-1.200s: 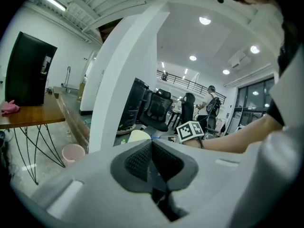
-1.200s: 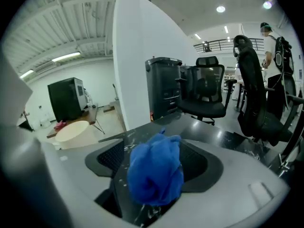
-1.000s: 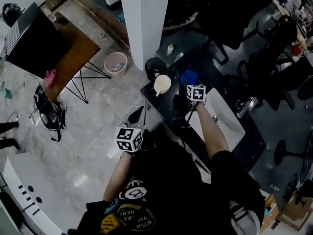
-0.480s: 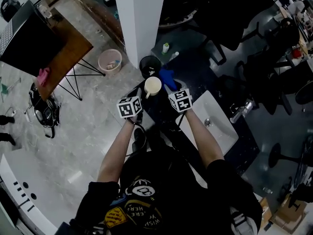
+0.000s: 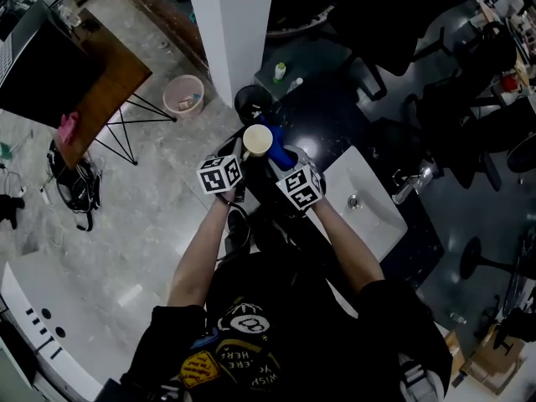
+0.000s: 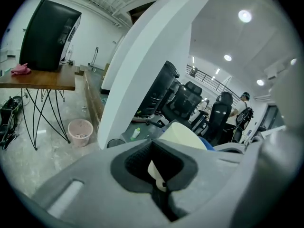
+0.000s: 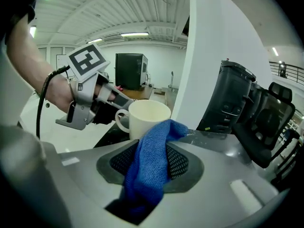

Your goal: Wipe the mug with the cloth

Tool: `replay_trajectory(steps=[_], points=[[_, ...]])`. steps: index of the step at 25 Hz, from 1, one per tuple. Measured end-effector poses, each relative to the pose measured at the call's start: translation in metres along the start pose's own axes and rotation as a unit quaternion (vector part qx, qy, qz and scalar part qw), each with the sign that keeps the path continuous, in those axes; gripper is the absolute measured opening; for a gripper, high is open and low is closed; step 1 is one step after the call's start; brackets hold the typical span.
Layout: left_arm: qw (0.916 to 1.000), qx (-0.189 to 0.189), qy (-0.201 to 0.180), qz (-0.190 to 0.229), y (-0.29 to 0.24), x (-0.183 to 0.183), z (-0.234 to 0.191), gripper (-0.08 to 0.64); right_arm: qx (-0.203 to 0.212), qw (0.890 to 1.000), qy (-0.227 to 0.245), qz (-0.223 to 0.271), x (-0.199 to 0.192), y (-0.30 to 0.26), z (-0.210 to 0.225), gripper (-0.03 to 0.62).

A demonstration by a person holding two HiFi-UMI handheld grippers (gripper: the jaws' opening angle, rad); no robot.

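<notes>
Obs.: the left gripper point(image 7: 115, 111) has its jaws closed on the handle of the cream ceramic mug point(image 7: 143, 118). In the left gripper view a bit of cream handle sits in the throat between the pads. We judge the handle grip deliberate: it leaves the cup wall and rim bare for wiping and keeps the mug upright, mouth up.

The right gripper point(image 5: 283, 167) is clamped at a moderate gap on a blue microfibre cloth point(image 7: 151, 167). The cloth is bunched between the pads, and its free end sticks out ahead of the jaws. That end lies against the mug's near wall, just below the rim. We take the forward tuft to be the working face, so the hard jaws stay off the ceramic.

Position: in the head view the mug point(image 5: 257, 141) sits between the two grippers, over the corner of the black countertop point(image 5: 331, 153), near the white basin point(image 5: 368, 203). We cannot tell whether its base rests on the counter or is lifted clear.

Judgement: contact is made and the wiping stroke is about to begin. The left hold must resist the cloth's push, or the mug will twist about its handle.
</notes>
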State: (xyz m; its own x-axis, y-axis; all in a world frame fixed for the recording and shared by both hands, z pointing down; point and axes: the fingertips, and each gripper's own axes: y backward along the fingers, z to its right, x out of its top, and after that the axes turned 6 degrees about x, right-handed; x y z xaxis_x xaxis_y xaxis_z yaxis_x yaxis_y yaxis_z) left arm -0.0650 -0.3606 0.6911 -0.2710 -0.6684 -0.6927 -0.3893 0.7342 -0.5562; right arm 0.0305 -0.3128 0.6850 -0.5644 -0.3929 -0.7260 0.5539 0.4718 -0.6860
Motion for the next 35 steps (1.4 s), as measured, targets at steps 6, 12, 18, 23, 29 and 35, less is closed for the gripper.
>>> replay_trajectory(steps=[6, 12, 18, 23, 29, 35], points=[[1.0000, 0.002, 0.005, -0.001, 0.006, -0.004, 0.004, 0.002, -0.006, 1.000, 0.004, 0.008, -0.006, 0.018, 0.004, 0.149], [1.0000, 0.002, -0.004, -0.002, 0.011, -0.005, 0.006, 0.002, -0.035, 0.999, 0.025, -0.003, -0.002, 0.006, 0.037, 0.149], [1.0000, 0.005, 0.006, 0.002, 0.011, -0.009, 0.009, 0.002, 0.053, 0.997, 0.049, 0.005, -0.004, 0.005, -0.048, 0.149], [0.9999, 0.009, -0.009, -0.001, 0.011, -0.015, 0.011, 0.003, -0.003, 0.999, -0.040, 0.024, -0.026, 0.023, -0.009, 0.149], [0.9996, 0.013, -0.025, -0.003, 0.010, -0.012, 0.012, 0.003, -0.072, 0.997, -0.003, 0.027, 0.005, 0.017, 0.055, 0.149], [0.9998, 0.019, -0.009, 0.003, 0.009, -0.012, 0.011, 0.002, 0.028, 0.999, 0.031, 0.017, -0.004, 0.007, -0.025, 0.149]])
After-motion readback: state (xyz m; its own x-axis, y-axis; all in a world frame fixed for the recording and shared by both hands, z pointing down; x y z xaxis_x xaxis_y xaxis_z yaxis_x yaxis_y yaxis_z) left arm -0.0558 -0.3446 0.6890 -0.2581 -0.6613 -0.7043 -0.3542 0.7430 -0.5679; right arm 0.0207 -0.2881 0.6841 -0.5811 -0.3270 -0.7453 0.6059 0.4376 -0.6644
